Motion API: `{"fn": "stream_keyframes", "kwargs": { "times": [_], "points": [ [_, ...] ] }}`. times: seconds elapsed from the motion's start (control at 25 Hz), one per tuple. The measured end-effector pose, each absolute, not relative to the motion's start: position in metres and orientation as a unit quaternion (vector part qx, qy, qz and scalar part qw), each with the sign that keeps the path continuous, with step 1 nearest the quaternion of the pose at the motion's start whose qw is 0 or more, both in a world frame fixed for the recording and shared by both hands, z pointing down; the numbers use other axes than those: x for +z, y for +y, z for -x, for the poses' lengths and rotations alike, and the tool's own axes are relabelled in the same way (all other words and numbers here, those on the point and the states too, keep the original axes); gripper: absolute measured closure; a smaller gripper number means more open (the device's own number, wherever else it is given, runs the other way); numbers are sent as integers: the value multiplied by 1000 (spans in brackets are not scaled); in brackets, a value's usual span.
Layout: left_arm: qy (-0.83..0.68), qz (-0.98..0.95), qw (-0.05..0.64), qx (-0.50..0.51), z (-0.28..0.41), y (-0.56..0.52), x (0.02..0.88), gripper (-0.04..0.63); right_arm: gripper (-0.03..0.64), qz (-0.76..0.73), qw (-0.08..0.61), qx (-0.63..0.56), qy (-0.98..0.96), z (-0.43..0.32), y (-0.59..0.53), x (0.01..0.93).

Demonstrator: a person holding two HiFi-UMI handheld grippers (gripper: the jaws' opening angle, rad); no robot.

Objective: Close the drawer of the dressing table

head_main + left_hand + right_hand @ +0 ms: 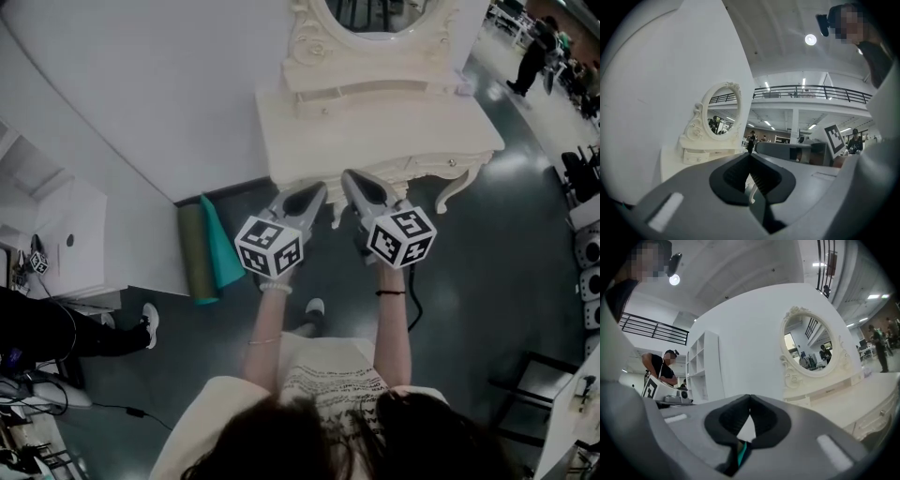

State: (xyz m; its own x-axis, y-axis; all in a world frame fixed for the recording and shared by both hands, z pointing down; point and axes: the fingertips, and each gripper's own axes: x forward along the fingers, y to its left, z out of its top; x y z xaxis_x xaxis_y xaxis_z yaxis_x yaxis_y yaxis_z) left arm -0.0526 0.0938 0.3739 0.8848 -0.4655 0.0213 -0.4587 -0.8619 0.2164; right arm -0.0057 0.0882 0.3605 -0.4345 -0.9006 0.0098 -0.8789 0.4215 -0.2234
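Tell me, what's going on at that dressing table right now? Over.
Both shut, empty: left gripper, right gripper. Both at the dressing table front edge. Can't tell if a drawer is open. Green rolls off left, not in the way.

I can read no words, brands or numbers anywhere. The print on the person's shirt (333,386), at six o'clock, is too small.

My dressing table (375,131) is cream and carved, with an oval mirror (375,14) rising at its back. Its drawer (441,164), fronted with small knobs, runs under the near edge; I can't tell how far out it sits.
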Motion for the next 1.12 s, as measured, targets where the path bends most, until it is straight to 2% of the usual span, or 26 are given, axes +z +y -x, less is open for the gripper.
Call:
{"fn": "stream_keyframes", "kwargs": {
  "times": [1.12],
  "points": [
    [-217,-970,112,-19,19,-11,377,604,614,549,50,-116,826,-28,-9,375]
  ]
}}
